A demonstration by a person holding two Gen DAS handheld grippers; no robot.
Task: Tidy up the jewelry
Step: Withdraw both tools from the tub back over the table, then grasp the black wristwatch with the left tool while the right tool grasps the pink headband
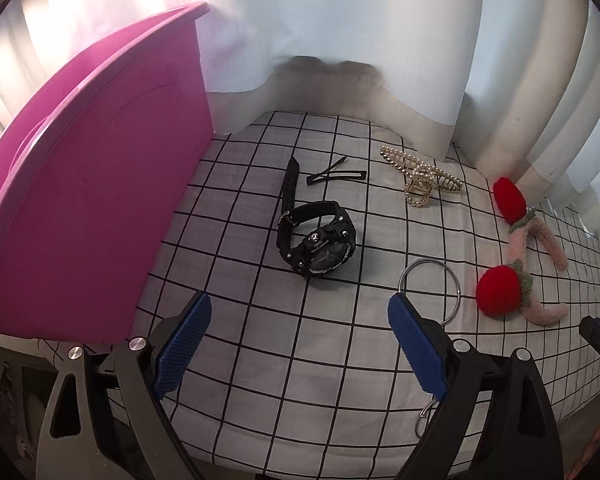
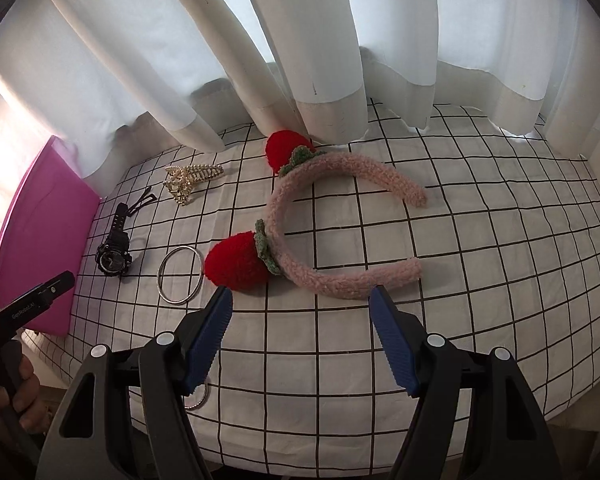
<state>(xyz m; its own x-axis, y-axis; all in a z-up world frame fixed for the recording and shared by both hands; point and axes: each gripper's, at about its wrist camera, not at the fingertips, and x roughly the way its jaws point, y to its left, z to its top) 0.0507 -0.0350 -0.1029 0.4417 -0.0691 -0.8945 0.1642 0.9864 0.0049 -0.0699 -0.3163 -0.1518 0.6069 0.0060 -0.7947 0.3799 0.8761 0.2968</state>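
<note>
Lying loose on the checked sheet (image 2: 460,280), the watch (image 1: 316,240), clips, bangle (image 2: 180,276) and headband (image 2: 340,232) remain unsorted beside the pink bin (image 1: 92,200), both tools (image 1: 300,312) (image 2: 302,300) apart and empty

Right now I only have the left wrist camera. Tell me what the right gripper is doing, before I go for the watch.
Observer: The right gripper is open with nothing between its pads, close to the pink headband.
Operator: Describe the headband's full shape. I see only a piece of it.
Observer: It lies flat as an open arc. In the right wrist view both ends point right, and two red pompoms sit on its left side.
Operator: Check the space beyond it.
Observer: There is only bare checked cloth up to the curtain.
</note>
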